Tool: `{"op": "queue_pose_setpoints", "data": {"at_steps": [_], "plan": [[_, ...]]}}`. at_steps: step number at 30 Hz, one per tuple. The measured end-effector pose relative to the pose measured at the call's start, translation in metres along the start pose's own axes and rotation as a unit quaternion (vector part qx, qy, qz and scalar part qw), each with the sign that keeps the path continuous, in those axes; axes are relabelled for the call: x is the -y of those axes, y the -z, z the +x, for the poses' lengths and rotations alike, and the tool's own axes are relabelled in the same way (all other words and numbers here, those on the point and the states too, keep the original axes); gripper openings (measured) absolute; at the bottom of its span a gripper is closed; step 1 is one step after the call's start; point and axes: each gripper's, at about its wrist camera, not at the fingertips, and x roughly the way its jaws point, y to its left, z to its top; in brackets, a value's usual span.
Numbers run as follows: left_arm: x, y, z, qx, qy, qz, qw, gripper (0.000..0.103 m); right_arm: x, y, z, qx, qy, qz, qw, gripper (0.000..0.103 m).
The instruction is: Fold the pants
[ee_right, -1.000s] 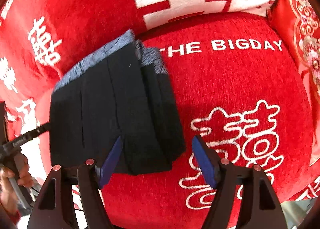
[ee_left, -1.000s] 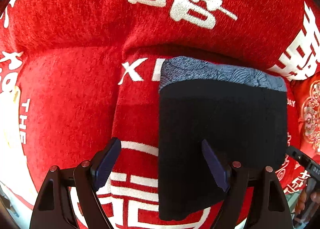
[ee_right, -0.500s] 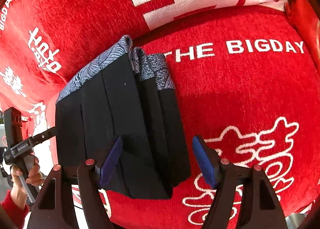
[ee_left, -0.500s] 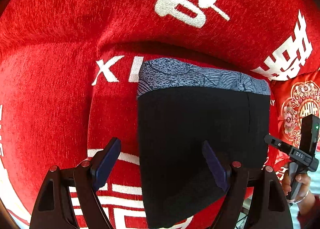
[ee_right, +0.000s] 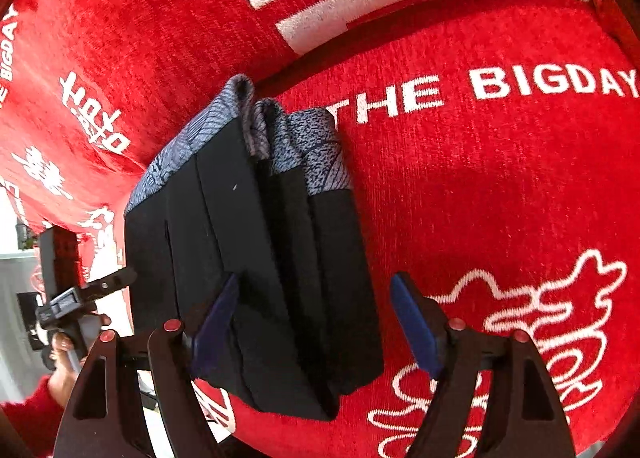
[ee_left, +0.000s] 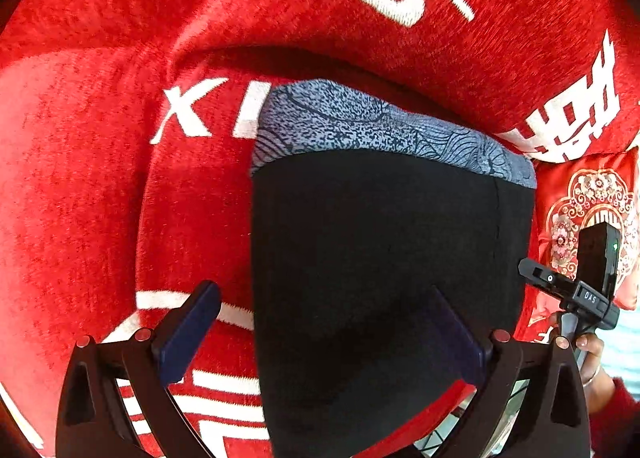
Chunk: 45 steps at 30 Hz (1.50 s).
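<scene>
While lying folded on red plush cushion (ee_right: 500, 186), soft black pants with grey patterned waistband (ee_left: 380, 258) looked limp, light; best pinched at thick stacked edge. Left gripper (ee_left: 324, 342), right gripper (ee_right: 320, 322): spread wide, holding nothing.

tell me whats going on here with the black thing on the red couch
A person with a handheld gripper in each hand is folding pants. The black pants, with a grey patterned waistband, lie folded into a compact stack on the red cushion. Both the left gripper and right gripper are open and gripping nothing, hovering at the stack's near edge.
</scene>
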Motion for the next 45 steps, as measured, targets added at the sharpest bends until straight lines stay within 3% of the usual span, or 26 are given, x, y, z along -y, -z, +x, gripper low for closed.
{"op": "queue_pose_setpoints", "data": {"at_steps": [7,12,21,25,29,36,45], "plan": [[0.013,-0.007,0.019,-0.013,-0.005,0.016,0.9998,0.102,0.008,-0.011,0.006,-0.020,-0.038,-0.021,0.999,0.080],[0.014,-0.008,0.030,-0.025,0.013,-0.006,0.9996,0.102,0.016,-0.015,0.015,-0.040,-0.080,-0.019,0.996,0.080],[0.035,-0.008,0.040,0.008,-0.007,-0.004,0.9999,0.102,0.024,-0.023,0.034,-0.056,-0.135,0.035,0.989,0.077],[0.054,-0.002,0.032,0.040,-0.019,0.015,0.9989,0.082,0.021,-0.019,0.026,-0.054,-0.136,0.034,0.989,0.054],[0.069,0.009,0.015,0.061,-0.028,0.034,0.9971,0.062,0.014,-0.013,0.011,-0.046,-0.146,0.028,0.988,0.043],[0.084,0.034,-0.007,0.071,-0.040,0.025,0.9963,0.060,0.002,0.004,-0.015,-0.058,-0.175,0.001,0.983,0.040],[0.083,0.088,-0.020,0.056,-0.053,0.023,0.9968,0.060,-0.001,0.064,-0.025,-0.075,-0.177,-0.002,0.981,0.040]]}}
